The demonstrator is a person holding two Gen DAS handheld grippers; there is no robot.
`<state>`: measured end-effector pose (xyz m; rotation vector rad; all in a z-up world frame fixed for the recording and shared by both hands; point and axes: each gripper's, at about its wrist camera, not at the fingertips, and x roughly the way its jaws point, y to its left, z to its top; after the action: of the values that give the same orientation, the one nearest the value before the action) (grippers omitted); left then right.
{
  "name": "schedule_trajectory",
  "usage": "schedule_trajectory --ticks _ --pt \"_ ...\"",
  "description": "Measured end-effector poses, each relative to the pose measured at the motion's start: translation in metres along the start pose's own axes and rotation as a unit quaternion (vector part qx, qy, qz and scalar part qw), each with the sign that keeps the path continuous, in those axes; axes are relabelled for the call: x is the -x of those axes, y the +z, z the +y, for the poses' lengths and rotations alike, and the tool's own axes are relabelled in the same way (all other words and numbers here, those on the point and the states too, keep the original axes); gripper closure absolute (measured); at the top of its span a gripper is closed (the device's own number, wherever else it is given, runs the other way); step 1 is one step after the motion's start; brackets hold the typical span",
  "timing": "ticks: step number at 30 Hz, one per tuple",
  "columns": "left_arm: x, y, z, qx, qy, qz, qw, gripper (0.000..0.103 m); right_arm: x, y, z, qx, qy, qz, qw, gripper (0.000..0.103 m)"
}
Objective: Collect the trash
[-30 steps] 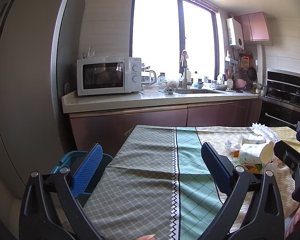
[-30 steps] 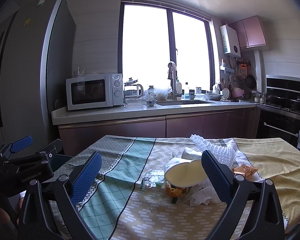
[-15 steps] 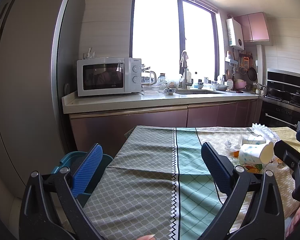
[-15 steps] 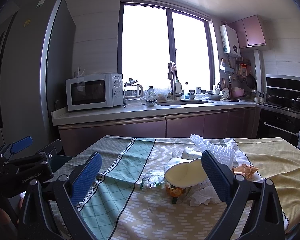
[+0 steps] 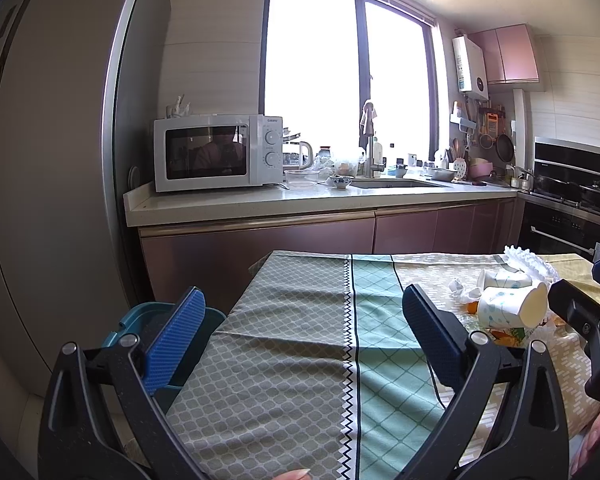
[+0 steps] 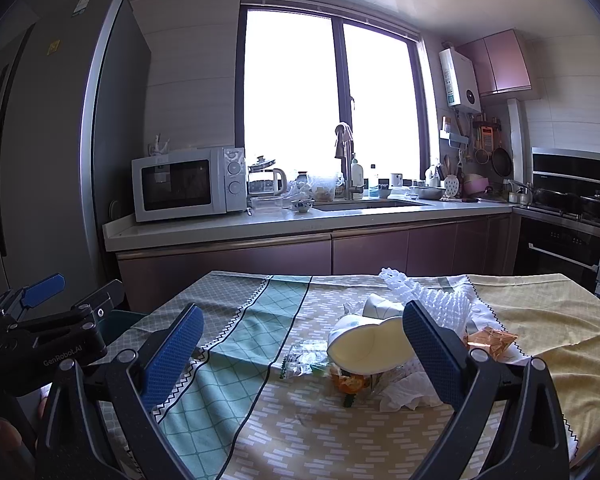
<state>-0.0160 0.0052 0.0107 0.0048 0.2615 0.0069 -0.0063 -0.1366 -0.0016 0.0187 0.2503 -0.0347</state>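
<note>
With both sets of jaws spread and empty, we judge the tipped paper cup (image 6: 366,346) light and crushable, best pinched gently at its rim.

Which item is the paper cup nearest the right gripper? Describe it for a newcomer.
On the table's cloth sits a trash pile right of the green stripe. At its front a white paper cup lies on its side, open mouth facing the camera, unlike the second cup behind it.

Bright window (image 6: 332,104) behind counter (image 6: 300,226); fridge (image 6: 56,152) left.
</note>
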Motion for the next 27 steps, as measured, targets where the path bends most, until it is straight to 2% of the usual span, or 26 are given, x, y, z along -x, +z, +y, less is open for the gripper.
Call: schedule_trajectory --ticks 27 --pt "-0.001 0.0004 -0.0032 0.0 -0.002 0.002 1.0 0.006 -0.0012 0.0004 -0.0007 -0.001 0.003 0.0 1.0 0.007"
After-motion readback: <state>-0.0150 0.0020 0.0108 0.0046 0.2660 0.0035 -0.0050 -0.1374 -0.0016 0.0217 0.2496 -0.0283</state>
